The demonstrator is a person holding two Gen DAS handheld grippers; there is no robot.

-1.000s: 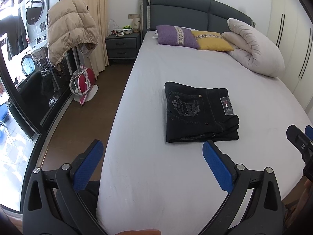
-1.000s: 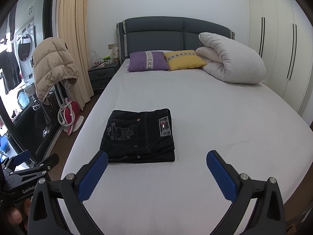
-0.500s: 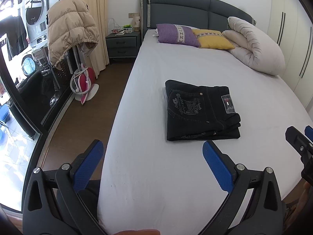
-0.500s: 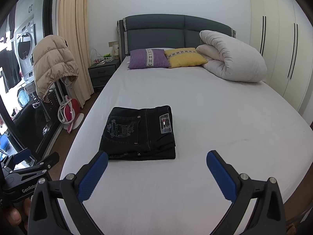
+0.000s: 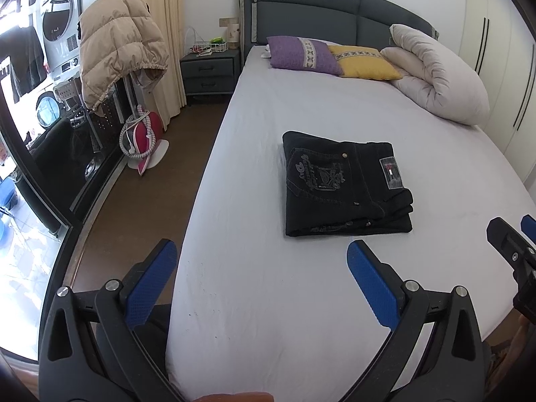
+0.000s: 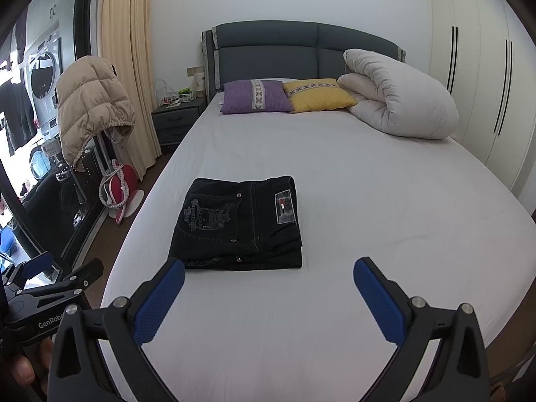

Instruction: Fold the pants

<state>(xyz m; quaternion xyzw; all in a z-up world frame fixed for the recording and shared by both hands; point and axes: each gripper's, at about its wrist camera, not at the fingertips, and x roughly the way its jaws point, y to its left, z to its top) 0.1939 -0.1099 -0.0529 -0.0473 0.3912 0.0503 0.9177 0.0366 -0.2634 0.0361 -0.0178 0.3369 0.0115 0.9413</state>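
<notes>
So the count here: one pair of folded black pants (image 6: 238, 223) mid-frame on one bed (image 6: 385, 234), two pillows up by the headboard, one purple (image 6: 256, 96) and one yellow (image 6: 318, 95), plus one rolled white duvet (image 6: 398, 104) at upper right. Over on the left there's one beige puffer jacket (image 6: 92, 107), one nightstand (image 6: 176, 124) with two drawers, and one red iron-looking thing (image 6: 122, 184) on the floor. Two grippers total, the left gripper (image 5: 261, 273) and the right gripper (image 6: 268, 288), each with two blue pads spread wide.
</notes>
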